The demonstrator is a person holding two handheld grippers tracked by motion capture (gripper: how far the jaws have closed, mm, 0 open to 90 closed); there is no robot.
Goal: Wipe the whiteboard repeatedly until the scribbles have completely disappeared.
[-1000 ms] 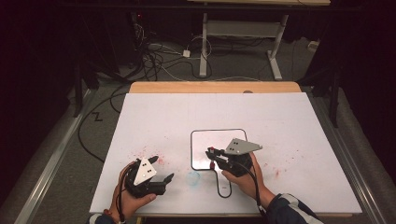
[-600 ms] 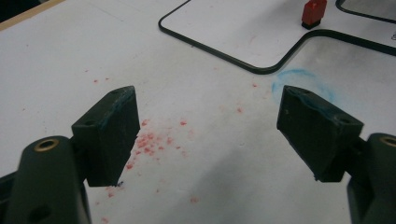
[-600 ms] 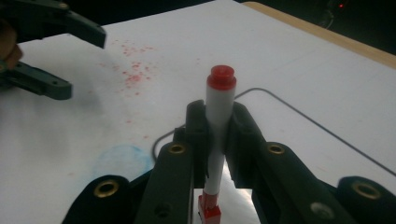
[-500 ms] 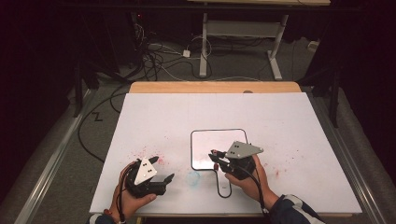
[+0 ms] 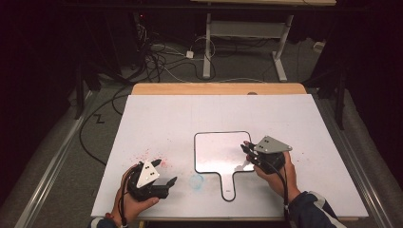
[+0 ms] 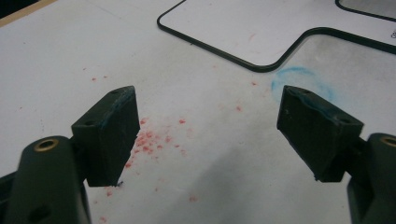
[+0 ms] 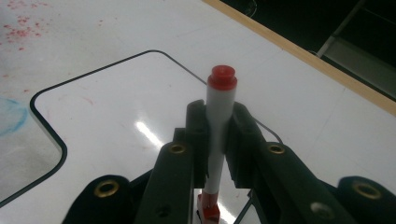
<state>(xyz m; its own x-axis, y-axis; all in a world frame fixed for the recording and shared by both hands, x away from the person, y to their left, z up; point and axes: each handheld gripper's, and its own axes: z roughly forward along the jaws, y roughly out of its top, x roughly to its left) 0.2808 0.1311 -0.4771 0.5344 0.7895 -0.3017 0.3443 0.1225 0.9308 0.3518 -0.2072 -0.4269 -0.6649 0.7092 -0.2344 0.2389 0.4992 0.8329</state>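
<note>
- Right hand-held gripper [image 5: 249, 153] is clamped on a red-capped marker [image 7: 218, 122]; in the right gripper view the marker's white barrel stands between the two black jaws, red cap [image 7: 222, 77] farthest from the camera.
- That hand-held gripper hovers over the right edge of the small whiteboard [image 5: 216, 151], a paddle-shaped board with a dark rim and a short handle [image 5: 229, 186] pointing toward the person.
- From above, the marker is mostly covered by the gripper's grey plate, so whether its tip meets the whiteboard cannot be told.
- Left hand-held gripper [image 5: 166, 176] lies low over the bench [image 5: 161, 118], well to the left of the whiteboard and near the bench's front edge; its jaws are spread wide with nothing between them.
- Between the left hand-held gripper and the whiteboard's handle sits a smeared blue ring mark [image 5: 196, 180] on the bench.
- Red specks [image 6: 152, 140] are scattered on the bench to the left of the whiteboard, right under the left jaws in the left gripper view.
- The whiteboard's writing face looks nearly blank, with faint reddish traces.
</note>
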